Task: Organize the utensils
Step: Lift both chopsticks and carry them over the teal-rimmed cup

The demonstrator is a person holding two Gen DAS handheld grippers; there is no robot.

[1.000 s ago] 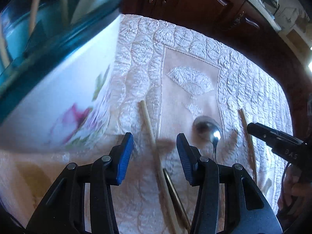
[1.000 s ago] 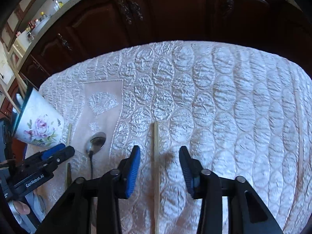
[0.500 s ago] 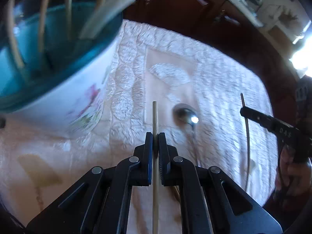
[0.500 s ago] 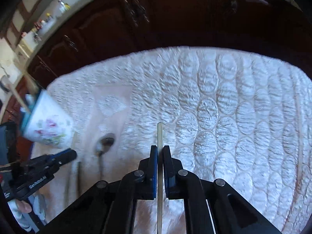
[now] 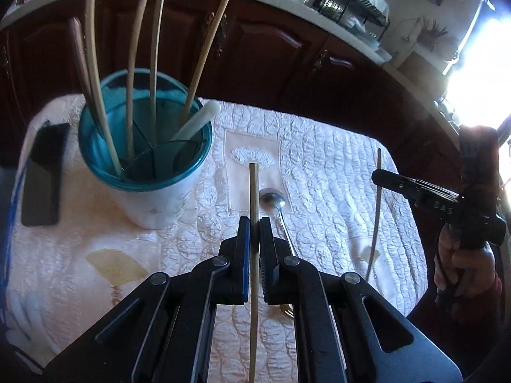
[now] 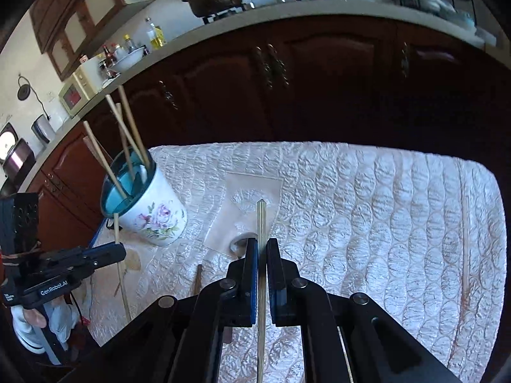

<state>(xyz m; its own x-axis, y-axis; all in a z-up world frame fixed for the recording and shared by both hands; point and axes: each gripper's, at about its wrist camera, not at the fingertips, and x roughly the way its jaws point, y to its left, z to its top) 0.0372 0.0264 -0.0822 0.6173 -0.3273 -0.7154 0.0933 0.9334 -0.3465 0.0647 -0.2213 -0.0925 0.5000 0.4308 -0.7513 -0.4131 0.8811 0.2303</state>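
Observation:
My left gripper [image 5: 254, 223] is shut on a wooden chopstick [image 5: 254, 191], held above the table. My right gripper [image 6: 262, 245] is shut on another chopstick [image 6: 261, 220], also lifted. A floral cup with a teal inside [image 5: 145, 166] stands at the left and holds several chopsticks and a white utensil; it also shows in the right wrist view [image 6: 150, 210]. A metal spoon [image 5: 275, 201] lies on the cloth between the grippers. The right gripper shows in the left wrist view [image 5: 383, 177], the left gripper in the right wrist view [image 6: 118, 252].
A quilted white cloth [image 6: 367, 207] covers the table. A dark phone [image 5: 43, 175] lies left of the cup. Another chopstick [image 6: 464, 233] lies near the cloth's right edge, a brown utensil [image 6: 198, 277] near the spoon. Dark wooden cabinets [image 6: 319, 79] stand behind.
Both grippers closed on a chopstick each and lifted them off the cloth. Both views now look from higher, with the cup farther away.

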